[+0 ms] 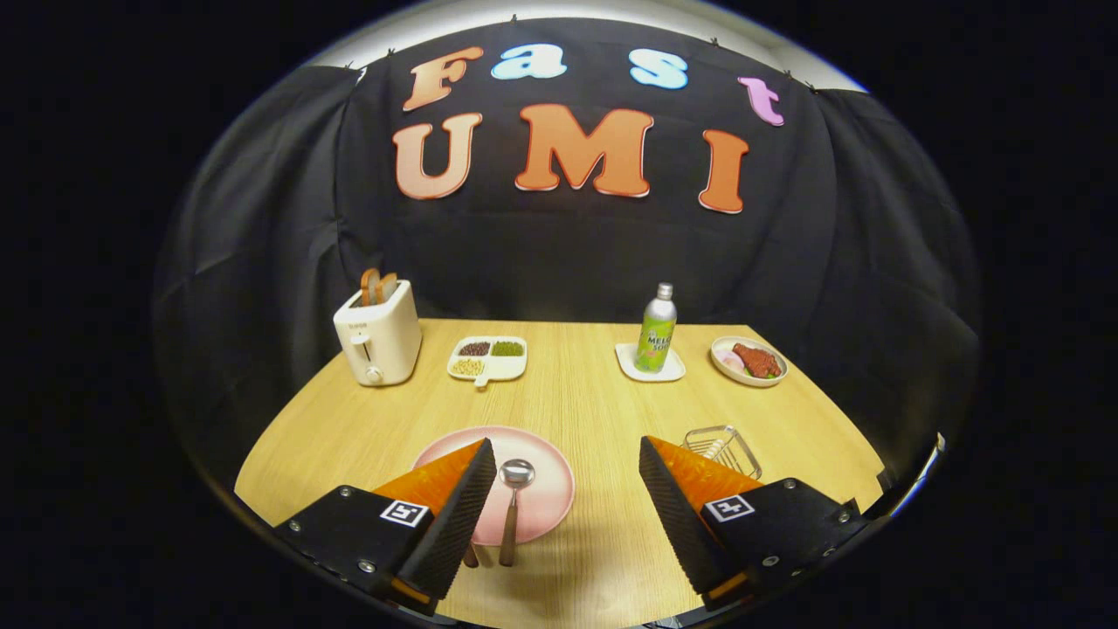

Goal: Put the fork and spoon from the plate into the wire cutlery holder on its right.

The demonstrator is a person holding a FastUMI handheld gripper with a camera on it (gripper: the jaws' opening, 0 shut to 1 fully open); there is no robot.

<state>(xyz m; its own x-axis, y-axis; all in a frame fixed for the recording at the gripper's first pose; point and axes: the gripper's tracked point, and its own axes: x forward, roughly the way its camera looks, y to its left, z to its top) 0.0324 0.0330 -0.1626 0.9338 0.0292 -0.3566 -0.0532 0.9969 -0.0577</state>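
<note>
I have the gripper [563,498] hovering with its orange-and-black fingers [458,515] spread wide, pinching nothing. Between them, toward the left finger, the metal spoon with a wooden handle [513,507] lies on the round pink plate [546,489]. A second wooden handle [471,556] peeks out by the left finger. The wire cutlery holder [723,450] sits just beyond the right finger on the wooden table [576,393].

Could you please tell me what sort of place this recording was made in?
Probably a staged kitchen-table booth rather than a real home: a wooden table backed by black cloth, set with a toaster, a pink plate holding a spoon, and a wire cutlery holder. The open gripper hovers above.
</note>
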